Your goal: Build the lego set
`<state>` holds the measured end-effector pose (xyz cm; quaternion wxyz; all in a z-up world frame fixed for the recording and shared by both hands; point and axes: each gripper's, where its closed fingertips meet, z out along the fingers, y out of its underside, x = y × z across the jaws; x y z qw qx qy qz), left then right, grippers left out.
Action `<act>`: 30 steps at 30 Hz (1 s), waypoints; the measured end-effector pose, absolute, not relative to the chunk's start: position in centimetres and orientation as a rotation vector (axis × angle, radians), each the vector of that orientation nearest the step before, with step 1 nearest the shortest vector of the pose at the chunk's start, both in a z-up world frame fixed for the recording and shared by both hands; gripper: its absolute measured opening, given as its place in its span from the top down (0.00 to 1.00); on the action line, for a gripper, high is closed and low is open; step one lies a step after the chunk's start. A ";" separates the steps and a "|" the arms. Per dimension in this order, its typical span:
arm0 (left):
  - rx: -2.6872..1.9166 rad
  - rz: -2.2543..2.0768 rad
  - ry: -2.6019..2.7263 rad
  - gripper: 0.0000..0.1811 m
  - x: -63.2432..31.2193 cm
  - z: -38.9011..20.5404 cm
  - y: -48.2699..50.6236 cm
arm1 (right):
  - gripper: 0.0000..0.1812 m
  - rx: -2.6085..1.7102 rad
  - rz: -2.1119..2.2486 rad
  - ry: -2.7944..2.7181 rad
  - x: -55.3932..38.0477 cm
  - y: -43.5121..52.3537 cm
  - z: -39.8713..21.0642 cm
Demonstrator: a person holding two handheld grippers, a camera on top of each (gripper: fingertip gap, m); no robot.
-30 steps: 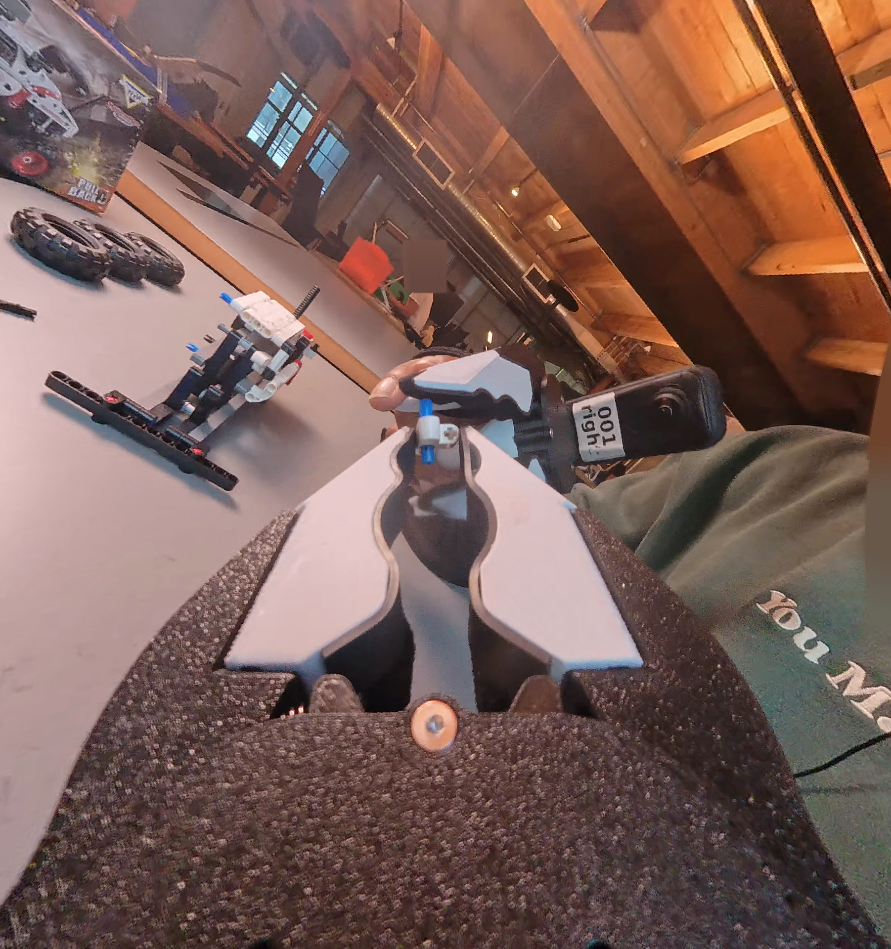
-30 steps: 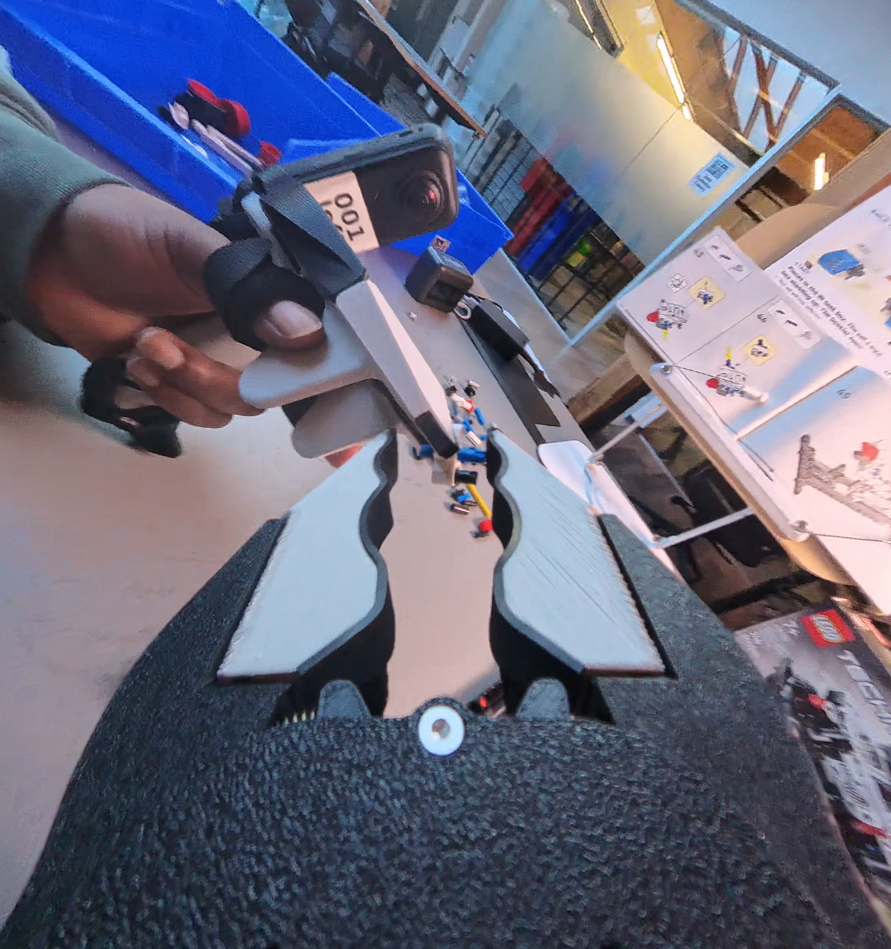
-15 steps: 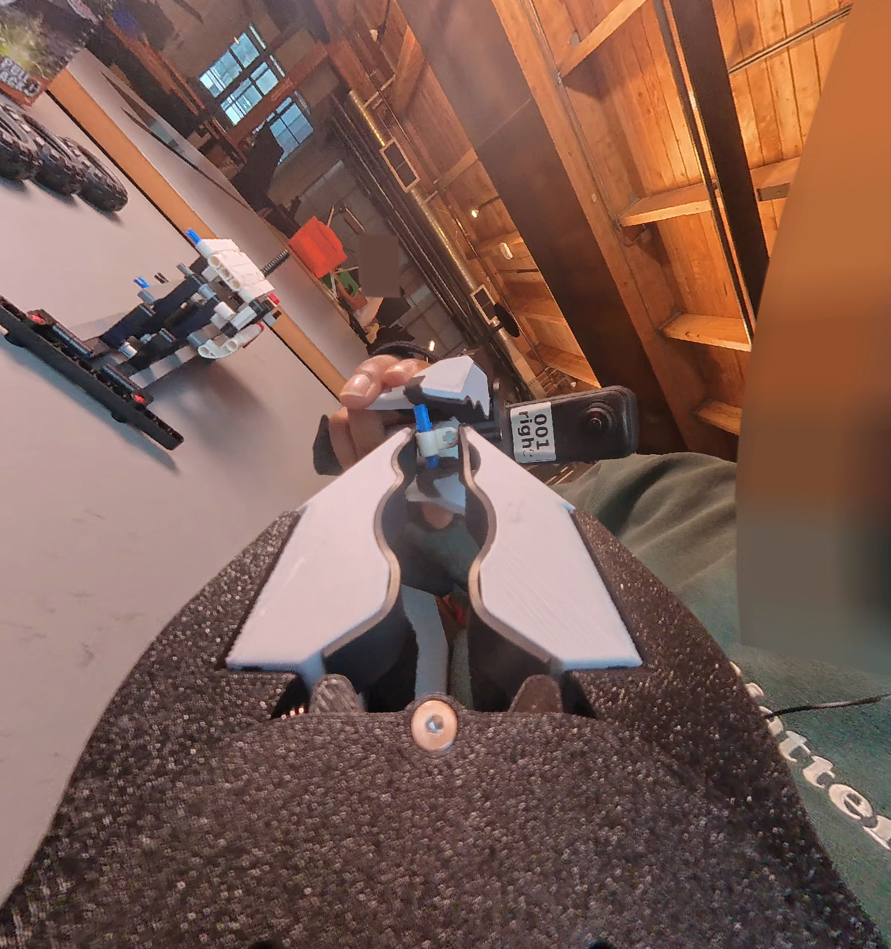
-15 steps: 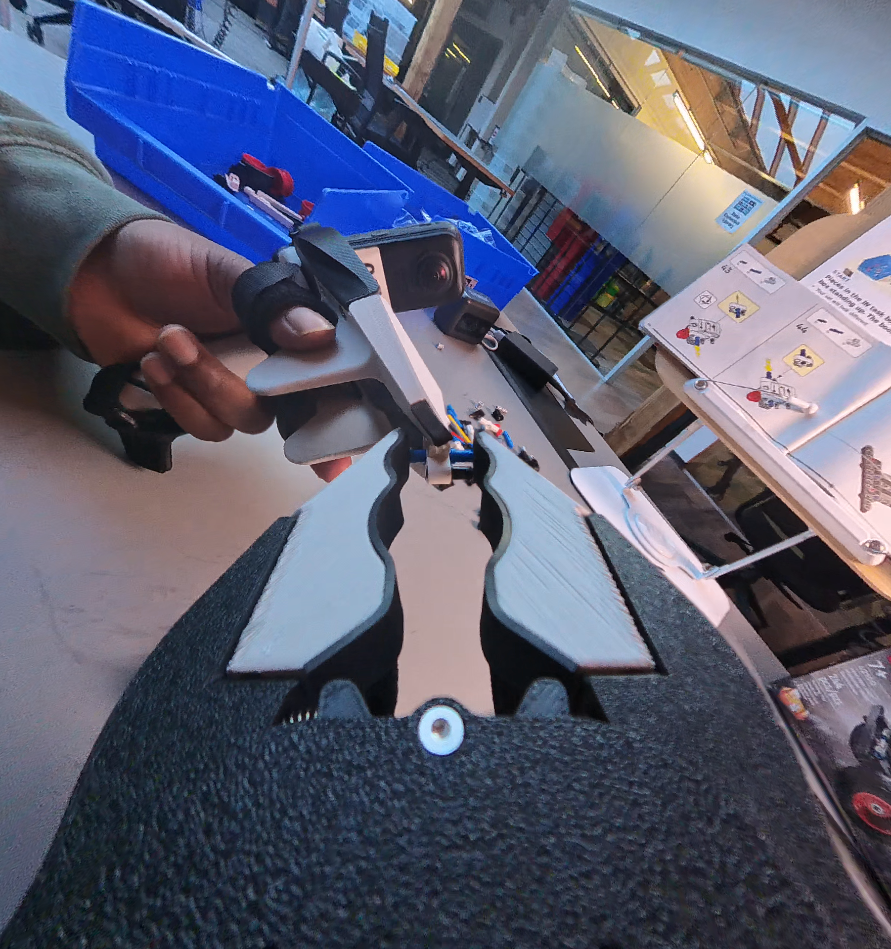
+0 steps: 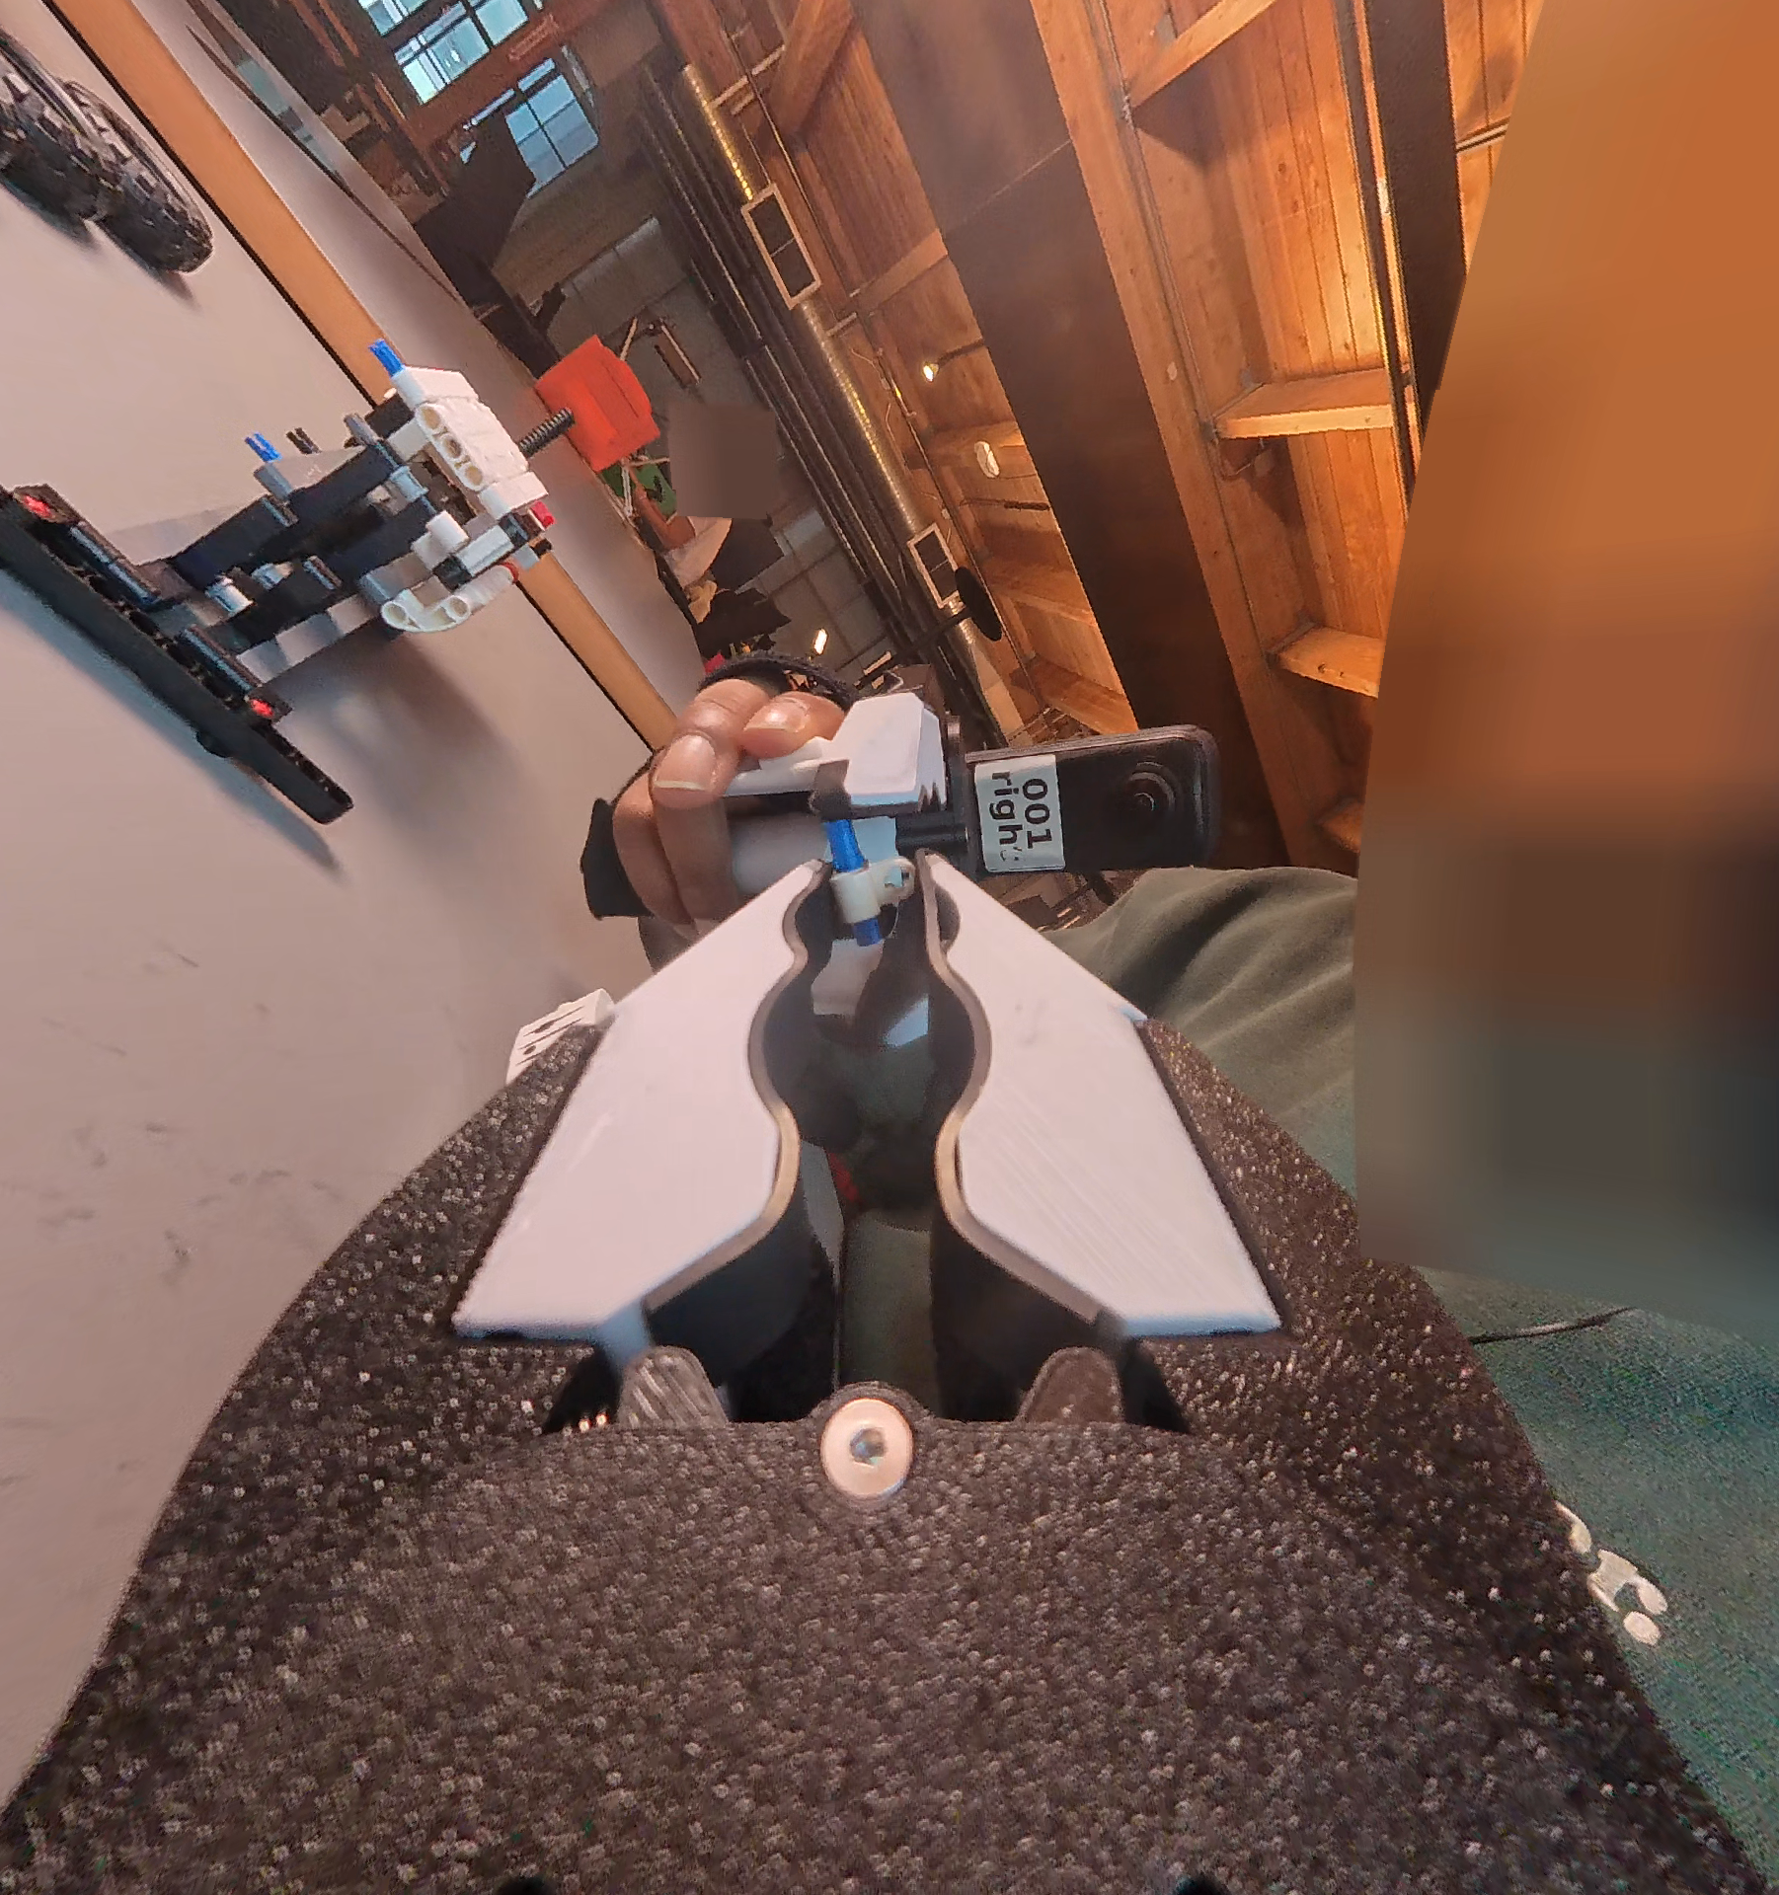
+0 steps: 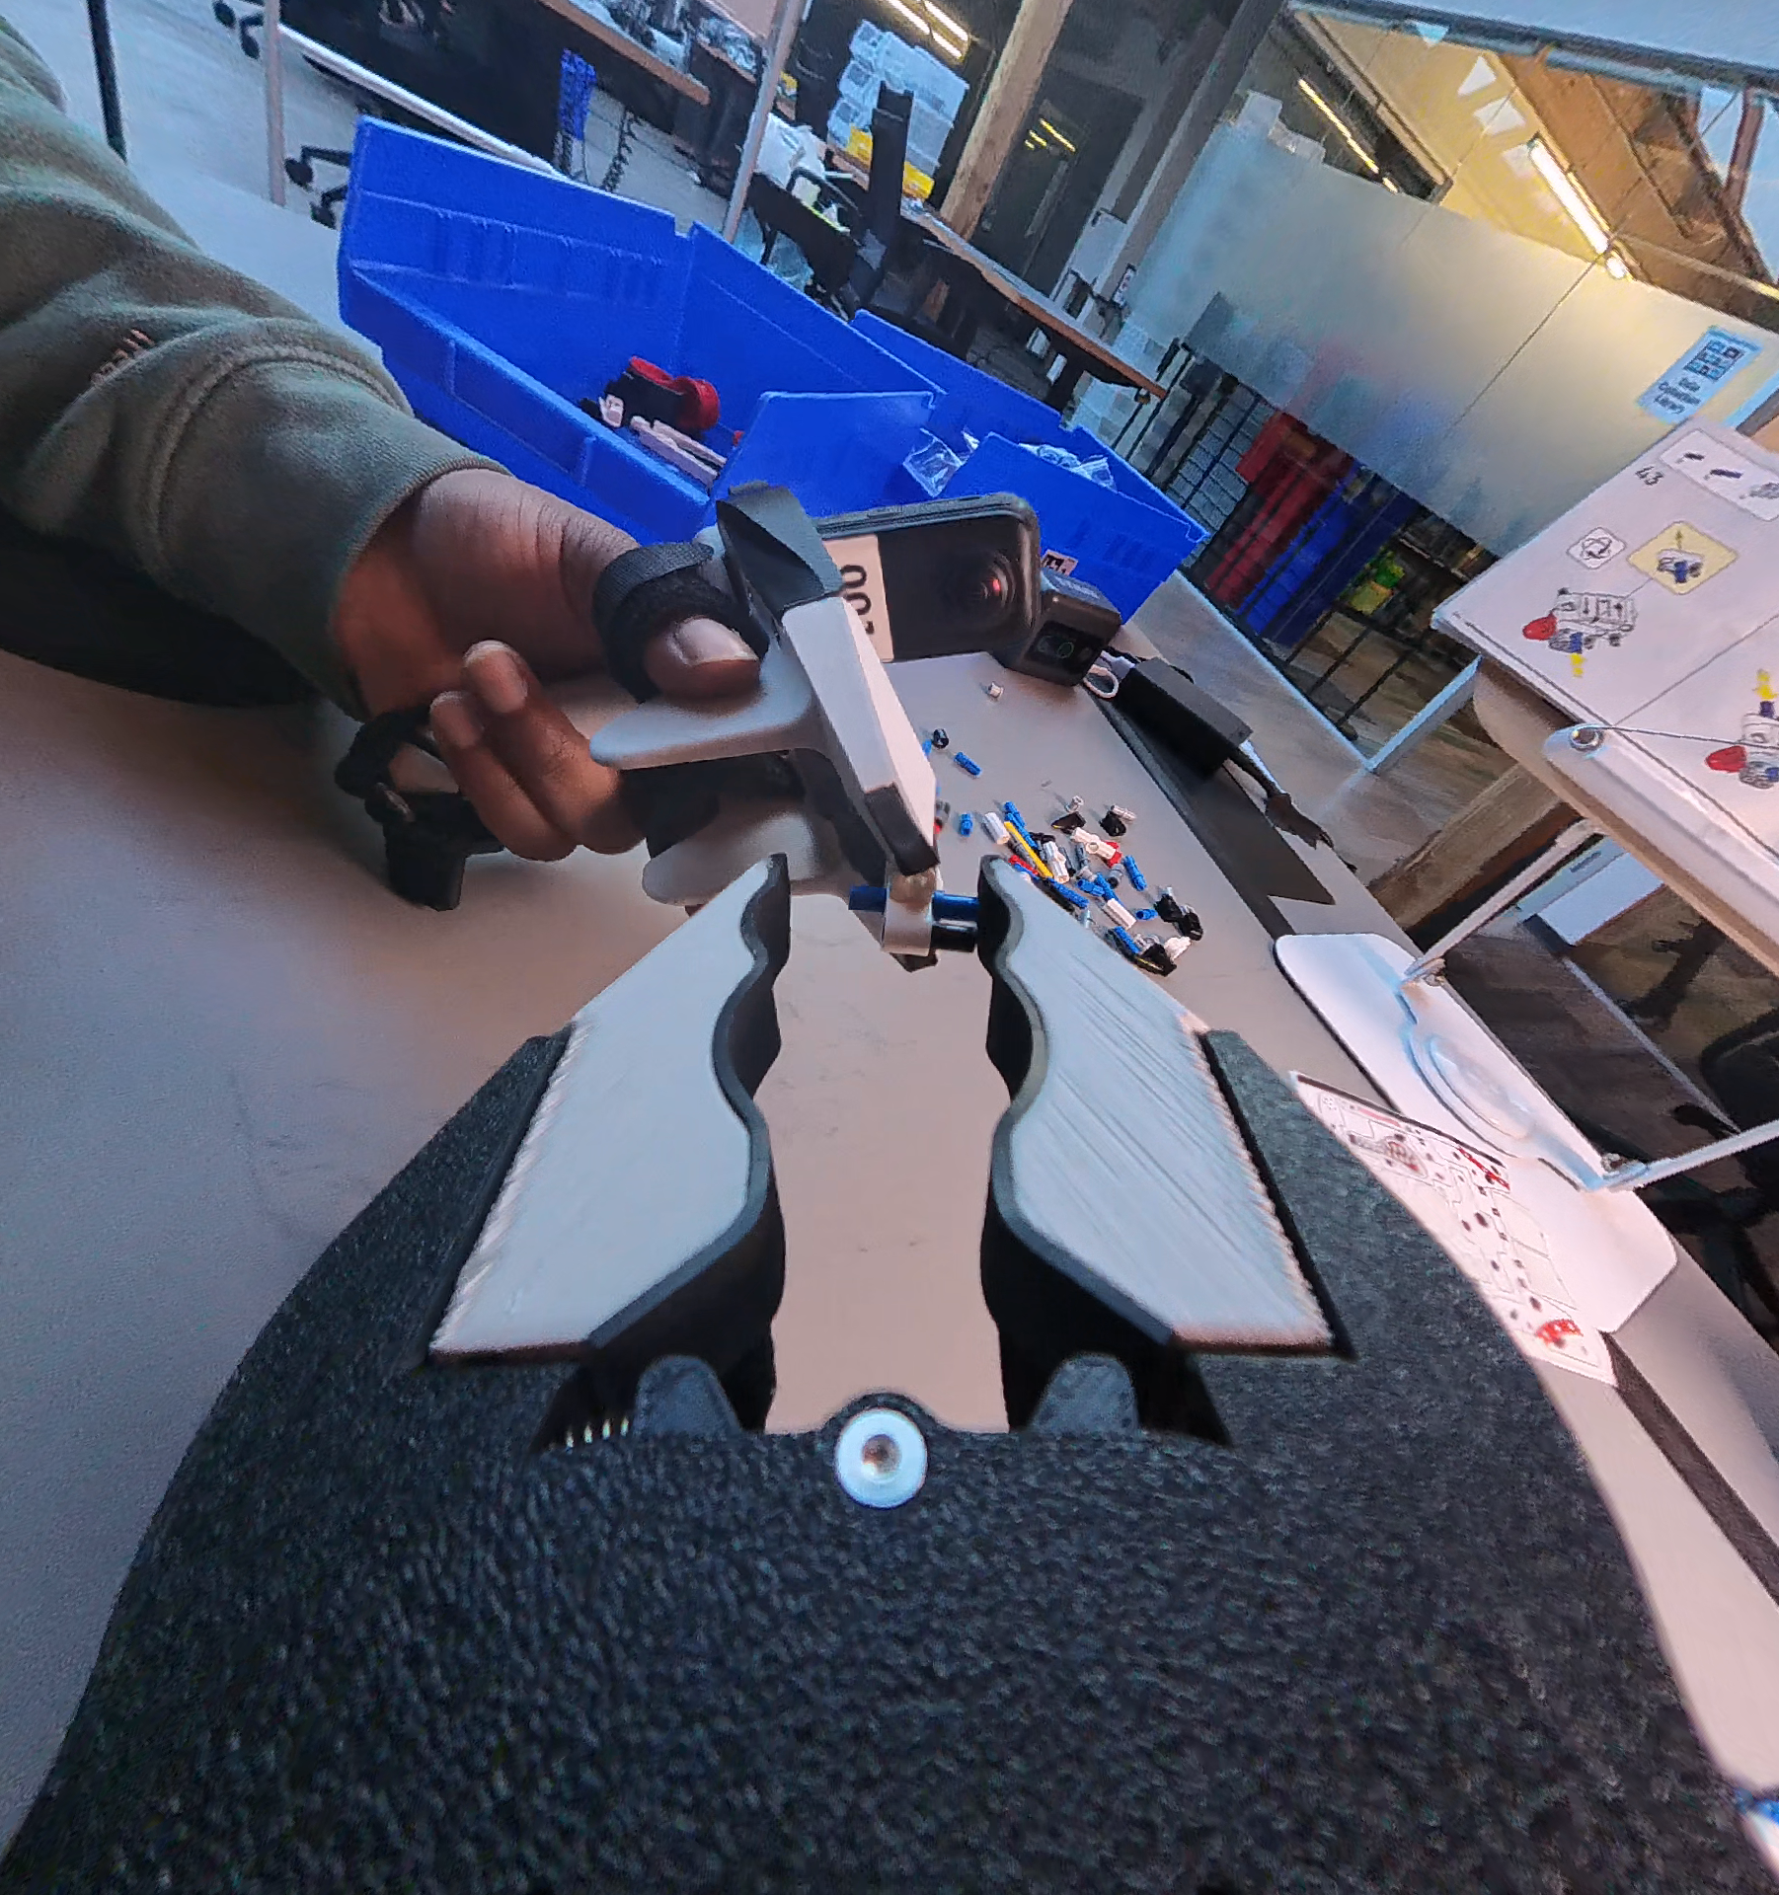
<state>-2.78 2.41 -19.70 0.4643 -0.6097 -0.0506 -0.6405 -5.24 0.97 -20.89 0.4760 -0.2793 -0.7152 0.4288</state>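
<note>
My left gripper (image 5: 870, 872) is shut on a small white connector (image 5: 855, 890) with a blue pin (image 5: 842, 843) through it, held above the table. In the right wrist view the left gripper (image 6: 896, 872) reaches in from the left with the connector (image 6: 904, 918). My right gripper (image 6: 883, 877) is open, and the blue pin (image 6: 952, 908) lies across the gap between its tips. The pin's right end touches the right finger. The part-built black and white model (image 5: 352, 533) stands on the table at the left.
Black tyres (image 5: 96, 174) lie at the far left. A pile of small loose pieces (image 6: 1080, 861) lies beyond the grippers. Blue bins (image 6: 608, 308) stand behind. An instruction booklet on a stand (image 6: 1685, 615) and a sticker sheet (image 6: 1460, 1210) are at the right. Both grippers' tips are close together, under 4 cm apart.
The left gripper brought the connector in between the right gripper's fingertips. The right jaws narrowed around the pin, then widened a little. Both views have tilted.
</note>
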 end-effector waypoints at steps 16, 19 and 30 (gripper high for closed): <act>-1.562 -1.184 0.197 0.92 -3.2 -18.8 2.1 | 0.81 -0.960 1.636 -1.599 -4.4 2.5 -18.0; -1.594 -0.922 0.360 0.91 -3.2 -19.0 1.7 | 0.89 -1.089 1.789 -1.606 -4.0 3.3 -18.4; -1.503 -0.704 0.624 0.91 -0.1 -17.6 -0.2 | 0.96 -0.952 1.997 -1.749 -1.9 -0.8 -18.1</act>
